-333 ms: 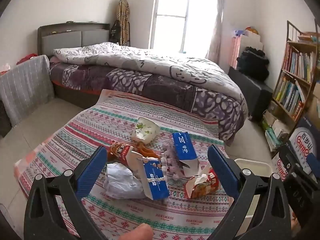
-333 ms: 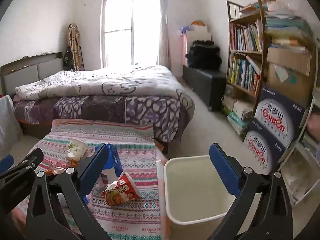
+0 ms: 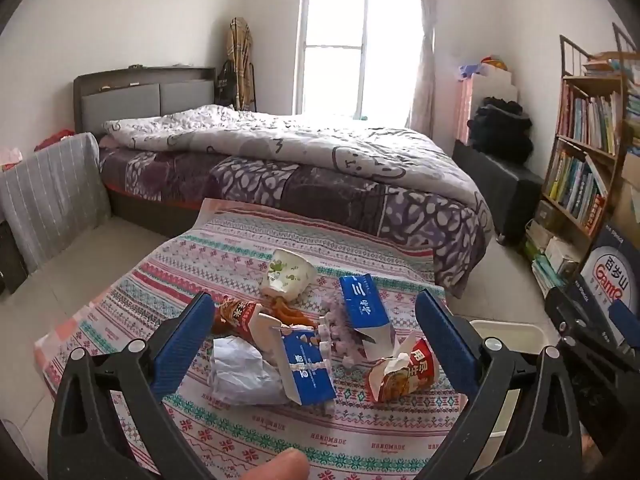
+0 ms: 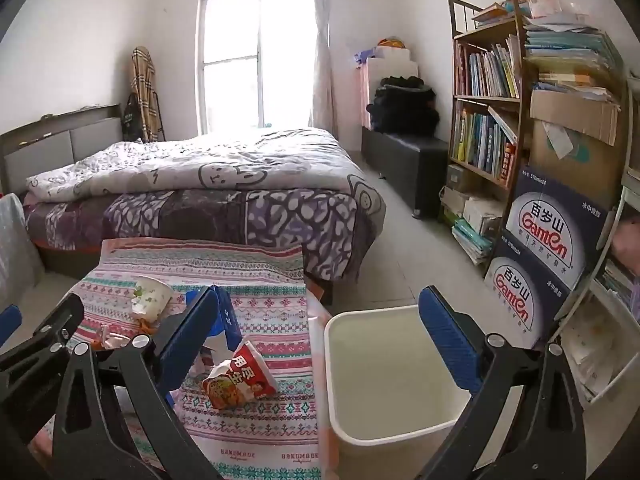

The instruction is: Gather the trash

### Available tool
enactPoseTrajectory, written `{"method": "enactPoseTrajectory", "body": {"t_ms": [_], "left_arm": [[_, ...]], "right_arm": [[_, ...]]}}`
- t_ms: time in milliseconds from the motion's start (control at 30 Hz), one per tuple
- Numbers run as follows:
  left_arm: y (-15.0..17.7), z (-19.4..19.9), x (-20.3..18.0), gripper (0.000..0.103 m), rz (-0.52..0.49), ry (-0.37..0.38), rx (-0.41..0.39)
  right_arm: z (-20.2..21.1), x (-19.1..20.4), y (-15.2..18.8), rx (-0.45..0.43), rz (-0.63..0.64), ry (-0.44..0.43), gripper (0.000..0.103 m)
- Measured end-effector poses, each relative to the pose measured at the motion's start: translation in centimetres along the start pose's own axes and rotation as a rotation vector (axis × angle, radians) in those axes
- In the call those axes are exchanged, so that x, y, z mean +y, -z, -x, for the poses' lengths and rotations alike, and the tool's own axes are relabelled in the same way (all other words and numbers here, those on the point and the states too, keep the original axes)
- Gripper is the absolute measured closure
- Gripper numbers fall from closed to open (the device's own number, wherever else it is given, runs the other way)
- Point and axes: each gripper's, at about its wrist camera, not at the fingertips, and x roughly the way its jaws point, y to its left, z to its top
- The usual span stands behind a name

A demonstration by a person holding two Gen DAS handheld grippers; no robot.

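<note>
Still, little is changed from a moment before: the left tongs (image 3: 312, 344) are kept spread above the trash pile (image 3: 304, 340) on the patterned surface (image 3: 200, 264), while the right tongs (image 4: 316, 338) are held spread, empty, over the white bin (image 4: 384, 364).
</note>
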Motion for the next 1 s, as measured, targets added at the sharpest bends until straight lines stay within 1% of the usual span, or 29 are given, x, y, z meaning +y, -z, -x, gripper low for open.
{"method": "enactPoseTrajectory", "body": {"t_ms": [67,200,300,467,1000], "left_arm": [[0.5,-0.1,0.2,0.006,0.007,0.0,-0.008],[0.5,-0.4,0.4,0.006,0.013,0.004,0.003],[0.6,-0.6,0.5,0.006,0.014,0.007,0.009],[1.0,-0.9,0.5,0.006,0.019,0.009,0.025],[0.9,-0.8,0.8,0.006,0.021,0.006,0.026]], "right_arm": [[-0.7,-0.4,-0.1,0.005,-0.003,-0.001,0.007],[-2.9,-1.5,-1.0,0.013,-0.005,-0.003,0.007],[-3.5,-1.9,-1.3,0.019,-0.004,-0.005,0.007],[-3.7,-1.8,-0.9,0.031,-0.008,-0.005,0.007],[-4.3,-2.0,-0.5,0.059,-0.019,-0.001,0.007]]}}
